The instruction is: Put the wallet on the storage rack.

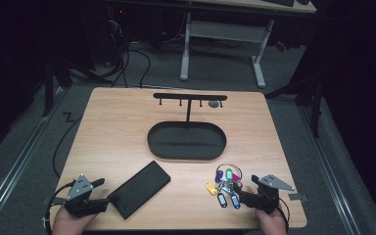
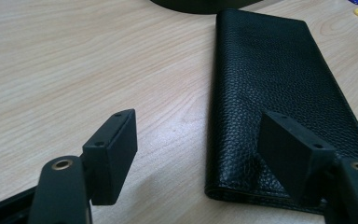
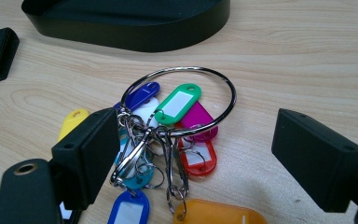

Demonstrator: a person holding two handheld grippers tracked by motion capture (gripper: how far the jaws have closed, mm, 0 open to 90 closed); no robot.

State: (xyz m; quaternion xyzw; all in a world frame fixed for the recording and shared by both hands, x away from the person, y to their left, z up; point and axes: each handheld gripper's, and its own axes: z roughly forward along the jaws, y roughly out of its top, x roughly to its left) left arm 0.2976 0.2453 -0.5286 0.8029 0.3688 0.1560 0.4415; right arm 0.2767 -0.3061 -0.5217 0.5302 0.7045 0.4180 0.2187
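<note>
— Right gripper view first: where does the key bunch (image 3: 168,140) sit against those jaws?

— Straight ahead and low, lying flat on the wooden table (image 3: 307,56). The big steel ring (image 3: 230,88) lies at the far end of the bunch, the coloured tags fanned back toward the camera. The jaws stand wide apart, holding nothing; one pad looks to be right against the near clips and tags, the other is well clear to the side.

— And from the high view?

— The right gripper (image 1: 248,188) is just beside the bunch (image 1: 226,186), which lies toward the table's middle from it. The black stand (image 1: 188,98) with its hook bar rises from the oval tray (image 1: 186,141) farther back, well apart from both hands.

— What about the other hand?

— The left gripper (image 1: 99,192) is at the near end of the black wallet (image 1: 138,188). The wallet's long axis runs diagonally, from that gripper up toward the tray.

— Gripping it?

— No. In the left gripper view the jaws are spread wide and empty; one pad overlaps the near corner of the wallet (image 2: 279,93), whether it touches I cannot tell, and the other is over bare table.

— So which hand for the keys?

— The right, I'd judge; it is far nearer, and the ring's far arc is the part to catch.
</note>
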